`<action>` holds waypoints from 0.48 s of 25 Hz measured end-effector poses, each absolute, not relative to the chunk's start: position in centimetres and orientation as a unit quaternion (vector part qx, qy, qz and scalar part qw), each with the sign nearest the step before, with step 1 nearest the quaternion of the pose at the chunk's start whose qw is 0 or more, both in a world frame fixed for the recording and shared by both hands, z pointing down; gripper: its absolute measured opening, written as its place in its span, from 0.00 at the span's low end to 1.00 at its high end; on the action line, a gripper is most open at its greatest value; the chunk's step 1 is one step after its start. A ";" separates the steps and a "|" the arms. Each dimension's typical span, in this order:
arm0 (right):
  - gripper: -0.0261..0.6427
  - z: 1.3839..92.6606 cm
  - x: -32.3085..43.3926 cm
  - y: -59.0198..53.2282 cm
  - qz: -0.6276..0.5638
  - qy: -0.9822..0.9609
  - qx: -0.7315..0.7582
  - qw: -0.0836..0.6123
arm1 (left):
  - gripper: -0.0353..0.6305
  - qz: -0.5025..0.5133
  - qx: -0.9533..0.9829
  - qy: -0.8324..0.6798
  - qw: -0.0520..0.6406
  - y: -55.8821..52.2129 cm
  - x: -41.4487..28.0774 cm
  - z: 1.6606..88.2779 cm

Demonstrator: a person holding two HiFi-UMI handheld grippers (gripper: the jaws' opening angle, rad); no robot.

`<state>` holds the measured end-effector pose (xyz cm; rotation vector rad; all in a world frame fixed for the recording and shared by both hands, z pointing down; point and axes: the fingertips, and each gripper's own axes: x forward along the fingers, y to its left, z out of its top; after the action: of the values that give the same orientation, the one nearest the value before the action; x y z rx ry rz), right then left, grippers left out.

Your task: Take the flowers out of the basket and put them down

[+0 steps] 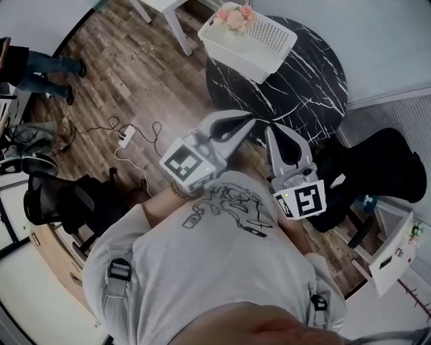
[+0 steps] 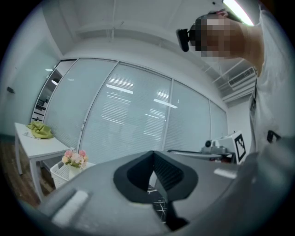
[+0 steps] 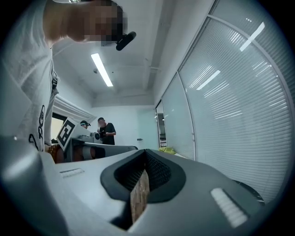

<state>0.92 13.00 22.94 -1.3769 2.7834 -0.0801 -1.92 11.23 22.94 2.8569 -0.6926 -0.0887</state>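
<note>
Both grippers were observed held close to the person's chest, at the near edge of the round black marble table (image 1: 306, 87). The left gripper (image 1: 250, 122) was found with its jaws pressed together at the tips and nothing caught between them. In the left gripper view, only a sliver of the veined table top was seen through the gap below the tips. The right gripper (image 1: 271, 129) was likewise found closed and empty, its jaws meeting tip to tip in the right gripper view.

The flowers (image 1: 234, 17), pink and cream, were noted inside the white basket (image 1: 262, 47). The basket was placed at the far edge of the table, well apart from both grippers. A white side table (image 2: 39, 144) carrying a green cloth (image 2: 40, 131) was recorded just beside the basket. A power strip (image 1: 126, 137) with its cable was seen on the wooden floor (image 1: 135, 74). A black chair (image 1: 377, 168) was noted to the right of the table.
</note>
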 end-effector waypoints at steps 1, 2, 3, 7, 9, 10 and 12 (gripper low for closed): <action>0.05 22.9 0.7 12.2 -0.026 0.896 -0.444 0.016 | 0.06 -0.029 0.967 -0.234 0.099 10.4 -2.2 22.9; 0.05 22.9 0.5 11.4 -0.026 0.896 -0.444 0.014 | 0.06 -0.029 0.967 -0.234 0.099 9.6 -2.4 22.9; 0.05 22.9 0.3 10.6 -0.026 0.895 -0.444 0.013 | 0.06 -0.030 0.967 -0.233 0.099 8.8 -2.7 22.8; 0.05 22.9 -0.7 7.2 -0.027 0.895 -0.446 0.006 | 0.06 -0.029 0.967 -0.231 0.102 5.5 -3.8 23.0; 0.05 23.0 -1.2 5.5 -0.026 0.894 -0.448 0.001 | 0.06 -0.027 0.967 -0.230 0.106 3.6 -4.2 23.2; 0.05 23.0 -1.3 4.7 -0.026 0.893 -0.449 0.000 | 0.06 -0.026 0.967 -0.230 0.107 2.7 -4.4 23.2; 0.05 23.0 -1.6 3.1 -0.024 0.893 -0.449 -0.001 | 0.06 -0.023 0.967 -0.230 0.105 0.9 -4.8 23.2</action>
<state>-1.64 3.10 23.03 -1.4105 2.8074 -0.0769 -4.80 0.91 23.25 2.8509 -0.6778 -0.0671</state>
